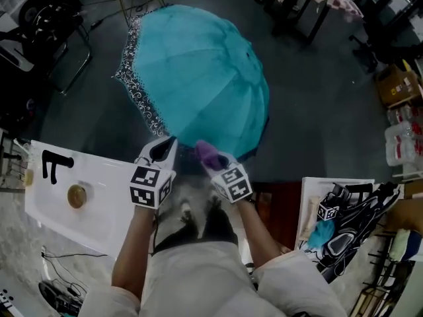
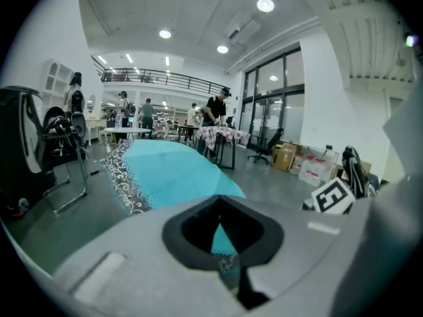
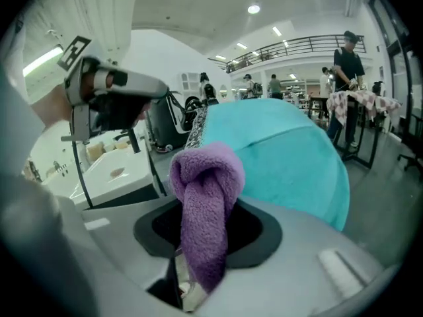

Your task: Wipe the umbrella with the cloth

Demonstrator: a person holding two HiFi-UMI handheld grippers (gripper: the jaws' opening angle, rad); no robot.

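One open teal fabric umbrella (image 1: pixel 198 78): ribbed dome canopy, lying on the dark grey floor (image 1: pixel 317 111), upper middle of the head view. A black-and-white patterned trim band (image 1: pixel 135 78) runs along its left rim.
Purple terry cloth (image 1: pixel 207 152): fluffy, bunched into a folded lump, at the umbrella's near edge, lower middle of the frame. Can't tell if it touches the canopy or sits just above it.
Right gripper (image 3: pixel 192 276): clamped on the cloth, whose fold sticks up past the jaws.
Left gripper (image 2: pixel 228 263): pinched on a bit of the umbrella's trimmed edge. A teal wedge with pattern sits between the jaws.
Step, judged: cloth at the near rim fits either a stroke about to run from there or one ending there.
Doing it well: hold the left pinch steady so the thin, slack canopy stays taut. Press the soft cloth flat and light, and stroke along the panels between ribs. Don't let the hard jaw tips scrape the fabric.
Surroundings: white tabletop (image 1: pixel 99 210) at lower left, with a small round brown object (image 1: pixel 76 195) on it.
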